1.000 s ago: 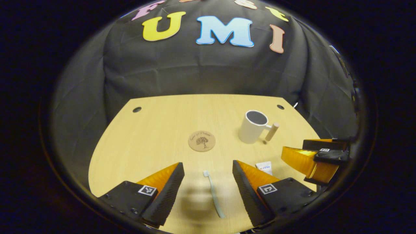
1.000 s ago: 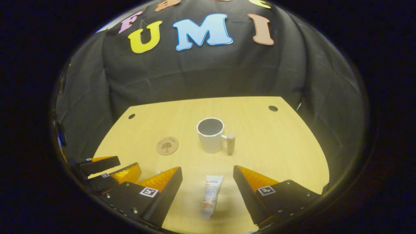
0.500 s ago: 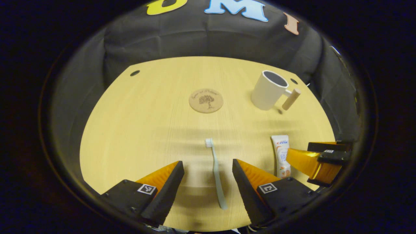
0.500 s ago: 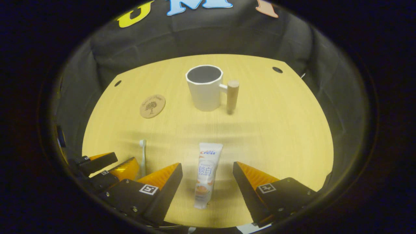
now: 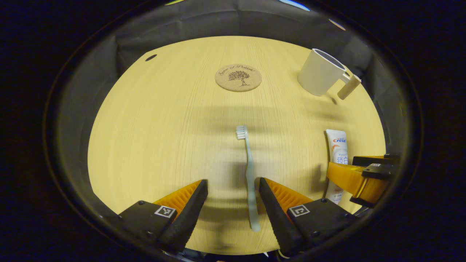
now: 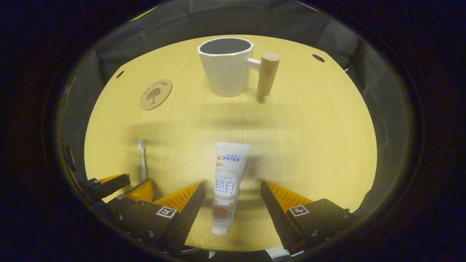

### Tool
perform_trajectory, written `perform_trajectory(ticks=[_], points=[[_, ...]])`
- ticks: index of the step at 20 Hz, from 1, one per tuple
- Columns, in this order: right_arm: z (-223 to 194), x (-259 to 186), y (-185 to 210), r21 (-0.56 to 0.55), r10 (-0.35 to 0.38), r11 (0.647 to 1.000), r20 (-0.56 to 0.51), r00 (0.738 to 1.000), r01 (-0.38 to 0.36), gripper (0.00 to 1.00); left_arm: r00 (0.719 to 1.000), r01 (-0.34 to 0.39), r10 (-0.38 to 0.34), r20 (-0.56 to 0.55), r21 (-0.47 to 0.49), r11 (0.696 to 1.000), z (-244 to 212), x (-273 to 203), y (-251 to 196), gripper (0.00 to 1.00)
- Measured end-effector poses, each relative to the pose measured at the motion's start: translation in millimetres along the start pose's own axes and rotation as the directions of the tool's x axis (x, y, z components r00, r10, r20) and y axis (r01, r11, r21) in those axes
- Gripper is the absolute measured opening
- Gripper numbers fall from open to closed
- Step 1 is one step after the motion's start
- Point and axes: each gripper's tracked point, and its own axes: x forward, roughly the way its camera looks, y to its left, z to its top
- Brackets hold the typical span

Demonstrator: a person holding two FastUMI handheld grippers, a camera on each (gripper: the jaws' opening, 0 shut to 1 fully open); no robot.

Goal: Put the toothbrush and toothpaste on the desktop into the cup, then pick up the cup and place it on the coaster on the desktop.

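A pale toothbrush (image 5: 249, 174) lies flat on the wooden desktop (image 5: 164, 120), head pointing away. My left gripper (image 5: 233, 183) hangs open over it, its handle between the fingers and closer to the right one. A white toothpaste tube (image 6: 226, 183) lies lengthwise between the fingers of my right gripper (image 6: 232, 185), which is open. The white cup (image 6: 225, 67) with a wooden handle (image 6: 267, 74) stands upright beyond the tube. The round cork coaster (image 5: 238, 77) rests at the far middle of the table. The toothpaste tube (image 5: 337, 153) and the right gripper (image 5: 358, 176) sit at the right of the left gripper view.
Black cloth walls close the booth behind and beside the desktop. Small round holes (image 6: 318, 58) mark the far corners of the table. The left gripper (image 6: 123, 187) sits at the lower left of the right gripper view, beside the toothbrush (image 6: 142, 160).
Both grippers have tilted down and dropped closer to the table. The toothbrush and the tube now reach farther in between their fingers. Cup and coaster have not moved.
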Motion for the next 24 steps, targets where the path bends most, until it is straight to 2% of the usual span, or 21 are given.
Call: perform_trajectory(ticks=[3,4,5,7,9,10,12,13,14,15,17,18,19,20,24], points=[[-8.6,10.8,-2.8,-0.022,-0.017,1.000,-0.052,0.998,0.016,0.95,0.999,-0.002,0.002,-0.034,0.001,1.000,0.9,1.8,-2.0,0.96],[-4.7,17.8,-1.7,-0.027,-0.018,0.999,-0.034,0.999,0.017,0.96,0.999,-0.002,0.002,-0.039,0.000,1.000,1.5,1.0,-1.2,0.96],[-7.2,9.6,-0.1,-0.028,-0.018,0.999,-0.051,0.999,0.016,0.94,0.999,-0.002,0.002,-0.045,-0.001,1.000,1.0,1.2,-1.4,0.96],[-8.6,9.5,-0.1,-0.025,-0.019,1.000,-0.085,0.996,0.017,0.96,0.999,-0.005,0.005,-0.053,0.008,1.000,3.4,2.0,-2.9,0.90],[-9.7,9.4,0.5,-0.006,-0.023,1.000,-0.129,0.991,0.022,0.97,0.998,0.003,-0.002,-0.059,0.021,1.000,7.3,0.4,-7.0,0.88],[-8.5,10.5,0.6,-0.001,-0.026,1.000,-0.144,0.989,0.027,0.97,0.998,0.000,0.002,-0.065,0.030,1.000,6.6,3.7,-7.6,0.80],[-8.4,11.4,0.1,-0.003,-0.026,1.000,-0.170,0.985,0.026,0.83,0.998,0.010,-0.007,-0.067,0.043,0.999,9.1,4.9,-15.1,0.65],[-9.8,12.3,-2.7,-0.017,-0.032,0.999,-0.177,0.984,0.030,0.83,0.998,0.012,-0.009,-0.061,0.049,0.999,11.6,5.7,-17.5,0.55],[-4.6,10.9,-6.0,0.006,-0.030,0.999,-0.170,0.985,0.032,0.62,0.998,0.006,-0.003,-0.058,0.053,0.999,13.5,6.5,-17.7,0.35],[-4.9,15.1,-9.5,0.032,-0.032,0.999,-0.171,0.985,0.038,0.41,0.998,0.000,0.004,-0.068,0.063,0.998,14.1,5.5,-18.0,0.23],[-2.2,7.1,-10.3,0.038,-0.028,0.999,-0.176,0.984,0.035,0.31,0.998,0.008,-0.002,-0.065,0.084,0.996,18.2,12.4,-25.6,0.23],[-5.8,14.4,-10.4,0.024,-0.022,0.999,-0.190,0.982,0.027,0.21,0.996,0.004,0.003,-0.086,0.075,0.997,15.0,8.4,-22.3,0.12],[-2.8,4.6,-11.7,0.026,-0.021,0.999,-0.176,0.984,0.026,0.21,0.997,0.005,0.000,-0.074,0.077,0.997,17.6,7.9,-22.6,0.12],[-3.3,4.7,-10.2,0.019,-0.020,1.000,-0.167,0.986,0.023,0.13,0.997,0.003,0.002,-0.083,0.068,0.998,15.8,7.9,-22.3,0.08],[-3.3,7.9,-9.7,0.033,0.001,0.999,-0.138,0.990,0.004,0.13,0.997,0.010,-0.005,-0.075,0.069,0.998,18.1,9.6,-23.3,0.08]])
